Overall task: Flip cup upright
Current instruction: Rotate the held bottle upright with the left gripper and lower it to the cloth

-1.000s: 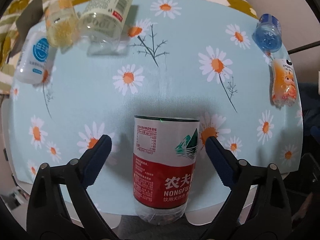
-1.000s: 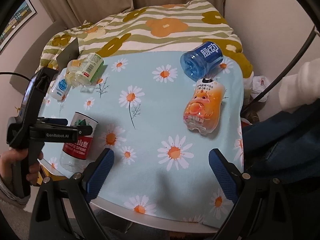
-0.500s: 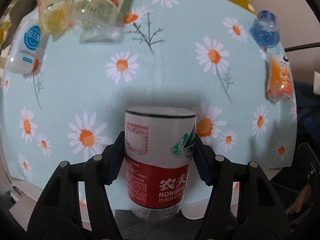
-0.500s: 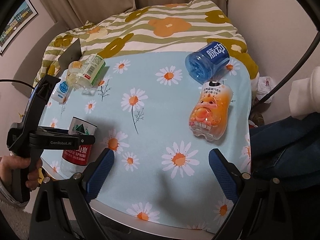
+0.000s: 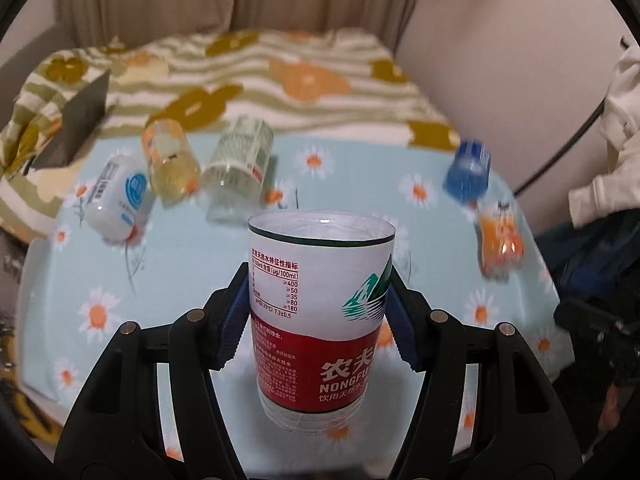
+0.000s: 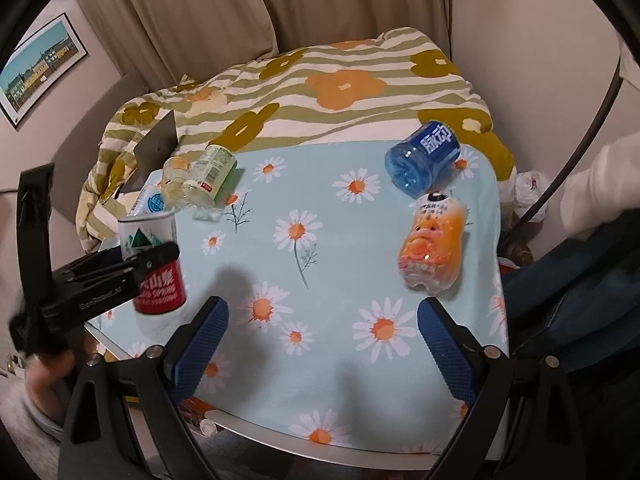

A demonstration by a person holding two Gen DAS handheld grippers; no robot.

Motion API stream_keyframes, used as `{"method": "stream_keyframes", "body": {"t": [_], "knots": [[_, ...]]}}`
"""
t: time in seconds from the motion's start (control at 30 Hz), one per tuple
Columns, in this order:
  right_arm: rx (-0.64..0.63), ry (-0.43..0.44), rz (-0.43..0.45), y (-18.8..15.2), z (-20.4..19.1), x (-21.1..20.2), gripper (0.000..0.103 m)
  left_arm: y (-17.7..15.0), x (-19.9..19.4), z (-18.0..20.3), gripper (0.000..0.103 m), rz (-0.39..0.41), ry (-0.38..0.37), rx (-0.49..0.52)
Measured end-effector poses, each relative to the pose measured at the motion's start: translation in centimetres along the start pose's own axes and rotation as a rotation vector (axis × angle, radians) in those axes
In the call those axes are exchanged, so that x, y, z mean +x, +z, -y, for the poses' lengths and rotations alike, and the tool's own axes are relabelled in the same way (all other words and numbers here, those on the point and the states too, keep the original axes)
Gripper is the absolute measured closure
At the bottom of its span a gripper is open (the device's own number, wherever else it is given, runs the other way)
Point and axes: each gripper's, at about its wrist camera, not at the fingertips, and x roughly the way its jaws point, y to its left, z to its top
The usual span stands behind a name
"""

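Surface: your table (image 6: 360, 280) is covered with a pale blue cloth printed with daisies; its white edge shows at the near side.
Room: a striped, flowered blanket (image 6: 320, 92) lies behind the table, beige curtains (image 6: 240, 20) hang beyond it, and a framed picture (image 6: 40, 68) sits on the left wall.
Count, cut-bottle cups: six in all. One is in your grip; five lie on their sides.
Count, left cluster: three at the far left, namely a white cup with a blue logo (image 5: 120, 196), a yellowish clear cup (image 5: 170, 162) and a green-labelled clear cup (image 5: 240, 168), close together.
Count, right side: two, a blue cup (image 6: 424, 156) and just in front of it an orange cartoon-print cup (image 6: 432, 248).
Task cup: the red-and-white Nongfu cup (image 5: 316, 320) stands near-vertical, rim uppermost, at the near left corner of the table.
Left gripper (image 5: 316, 316): your blue pads press both sides of the Nongfu cup at mid-label; the jaws are closed onto it. From the right wrist view the cup looks lifted clear of the cloth, though contact is hard to judge.
Right gripper (image 6: 322, 348): your jaws are spread wide and hold nothing, hanging over the near middle of the cloth, well apart from every cup.
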Motion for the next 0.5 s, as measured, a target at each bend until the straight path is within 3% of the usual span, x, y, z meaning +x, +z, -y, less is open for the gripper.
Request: {"method": "stream_keyframes", "body": {"t": [0.17,0.5], "knots": [[-0.027,-0.035,0.006,-1.1,-0.8,0.8,0.008,-1.1,2.1,0.8,0.036,0.142,-0.014,0.013],[-0.099,-0.108,0.005,-3.2,-1.8,1.8,0.008,-4.4,2.7,1.3,0.036,0.311,0.009,0.045]]}}
